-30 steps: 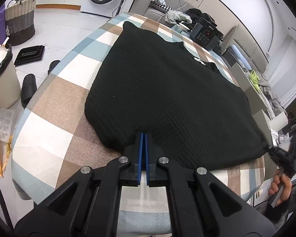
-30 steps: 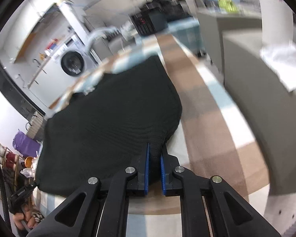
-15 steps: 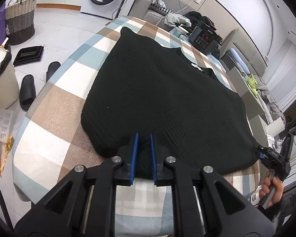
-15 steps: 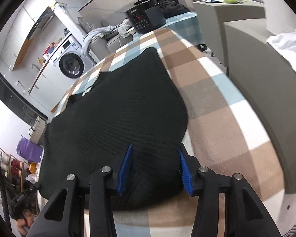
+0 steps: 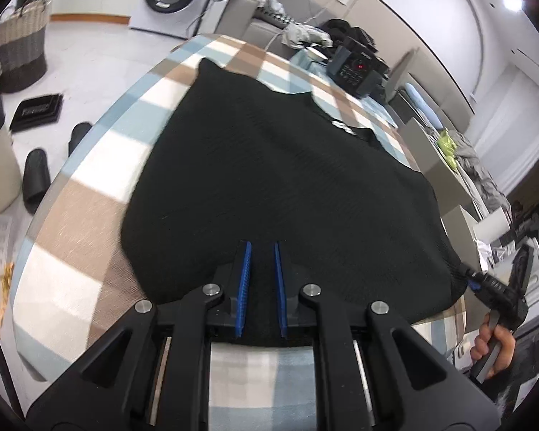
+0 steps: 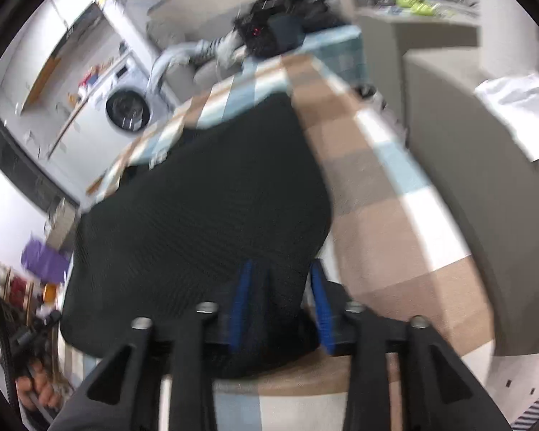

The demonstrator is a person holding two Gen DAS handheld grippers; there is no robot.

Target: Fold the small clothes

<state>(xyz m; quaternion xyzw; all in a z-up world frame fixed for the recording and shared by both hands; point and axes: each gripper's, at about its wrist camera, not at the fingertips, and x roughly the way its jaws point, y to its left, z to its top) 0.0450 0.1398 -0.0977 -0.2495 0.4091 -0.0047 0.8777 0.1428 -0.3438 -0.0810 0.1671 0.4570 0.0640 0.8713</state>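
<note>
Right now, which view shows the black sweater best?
The left wrist view: the black sweater lies sharp on the checked tablecloth, with its neckline, white label and nearly all of its outline in frame. The right wrist view shows it blurred, the far part smeared and the near hem hidden behind the gripper.

We see a plain black knit garment (image 5: 276, 186) on the worktop (image 5: 90, 222), whose cloth is checked in brown, white and pale blue. Our black grippers carry blue pads (image 5: 246, 280).
</note>
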